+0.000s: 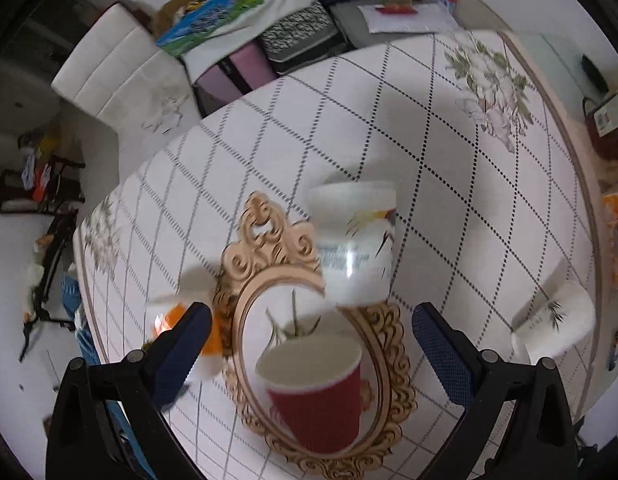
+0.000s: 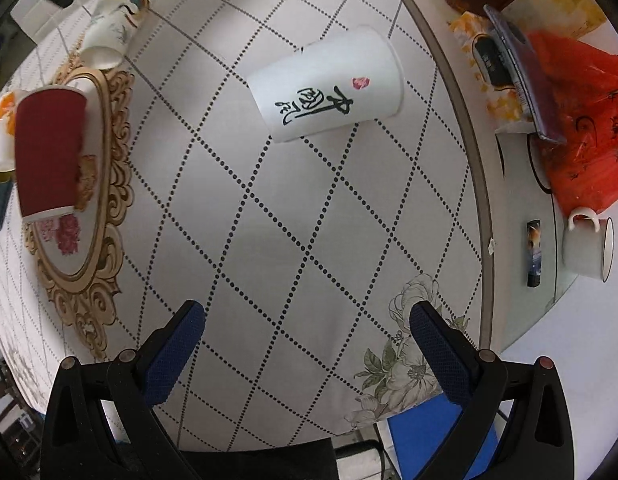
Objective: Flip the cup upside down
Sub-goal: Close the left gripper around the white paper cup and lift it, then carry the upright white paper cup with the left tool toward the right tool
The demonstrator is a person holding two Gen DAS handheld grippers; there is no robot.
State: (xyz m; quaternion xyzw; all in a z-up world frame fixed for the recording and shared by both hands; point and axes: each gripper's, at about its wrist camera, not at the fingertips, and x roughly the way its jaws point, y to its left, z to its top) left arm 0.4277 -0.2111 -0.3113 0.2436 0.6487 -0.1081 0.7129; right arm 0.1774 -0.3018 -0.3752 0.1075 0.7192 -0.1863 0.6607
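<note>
Left hand-held gripper (image 1: pixel 311 326) hangs released above the surface (image 1: pixel 429 152), its blue pads (image 1: pixel 177 354) spread wide and grasping nothing. Between them, lower in the left wrist view, a red cup (image 1: pixel 317 396) stands mouth up on a gold-framed oval mirror (image 1: pixel 245 320). Just beyond it a white cup (image 1: pixel 355 240) with a crane print stands on its rim, touching the frame's far edge; the view is blurred. Another white cup (image 1: pixel 555 322) lies on its side, well apart at the right edge.

Right hand-held gripper (image 2: pixel 307 324) is likewise released and holds nothing, over bare checked cloth (image 2: pixel 269 240). Ahead of it a white cup (image 2: pixel 329 84) with black calligraphy lies on its side. The red cup (image 2: pixel 49 152) and mirror (image 2: pixel 105 160) sit far left; a mug (image 2: pixel 589 248) stands off the cloth at right.
</note>
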